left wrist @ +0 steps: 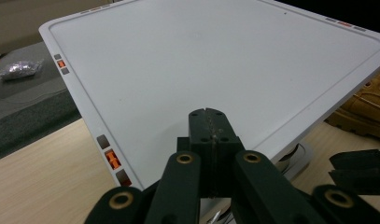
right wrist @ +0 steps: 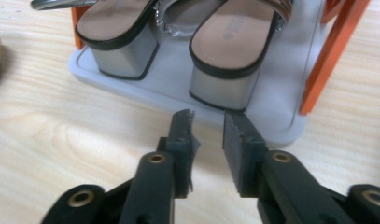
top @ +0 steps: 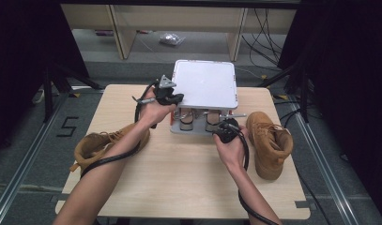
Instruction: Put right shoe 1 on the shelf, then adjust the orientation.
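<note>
Your right gripper [right wrist: 208, 122] stood parted before the sandal heel [right wrist: 219, 91] — left gripper [left wrist: 208, 122] pressed together on the rack top [left wrist: 215, 60]; misaligned, you could've nudged the sandal off.

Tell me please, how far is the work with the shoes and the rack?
Done: a pair of block-heel sandals already stands on the lower tray of the white shoe rack. In hand: the left gripper is shut above the rack's top, and the right gripper is open in front of the sandals, holding nothing. Left, it seems: two tan boots lie on the table beside the rack.
</note>
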`<state>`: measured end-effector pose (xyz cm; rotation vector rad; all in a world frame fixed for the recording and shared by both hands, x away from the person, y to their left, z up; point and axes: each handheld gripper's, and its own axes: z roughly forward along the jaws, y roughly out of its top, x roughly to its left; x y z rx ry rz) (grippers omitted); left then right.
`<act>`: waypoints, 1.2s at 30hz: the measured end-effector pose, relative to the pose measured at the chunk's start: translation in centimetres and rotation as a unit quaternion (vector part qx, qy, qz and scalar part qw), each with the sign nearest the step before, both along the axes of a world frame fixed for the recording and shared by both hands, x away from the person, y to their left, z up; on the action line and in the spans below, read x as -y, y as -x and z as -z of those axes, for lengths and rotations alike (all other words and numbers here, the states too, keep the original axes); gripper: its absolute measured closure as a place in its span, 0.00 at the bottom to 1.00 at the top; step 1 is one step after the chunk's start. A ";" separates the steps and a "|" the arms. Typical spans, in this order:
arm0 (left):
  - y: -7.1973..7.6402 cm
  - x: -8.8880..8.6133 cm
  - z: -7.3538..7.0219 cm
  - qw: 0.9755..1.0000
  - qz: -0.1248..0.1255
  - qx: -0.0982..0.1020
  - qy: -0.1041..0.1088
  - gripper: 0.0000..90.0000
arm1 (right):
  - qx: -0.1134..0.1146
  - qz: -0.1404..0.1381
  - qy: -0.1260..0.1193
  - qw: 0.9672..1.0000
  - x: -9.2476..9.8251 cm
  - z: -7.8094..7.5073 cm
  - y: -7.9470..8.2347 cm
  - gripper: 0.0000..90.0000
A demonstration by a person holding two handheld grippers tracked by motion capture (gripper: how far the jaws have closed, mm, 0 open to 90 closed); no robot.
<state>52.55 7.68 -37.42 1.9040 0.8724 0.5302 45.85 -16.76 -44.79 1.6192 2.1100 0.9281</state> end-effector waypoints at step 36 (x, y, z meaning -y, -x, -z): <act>2.1 -3.4 -2.6 0.999 -0.013 -0.004 -0.034 0.82 | 0.005 0.016 -0.026 1.000 5.4 0.7 5.9 0.60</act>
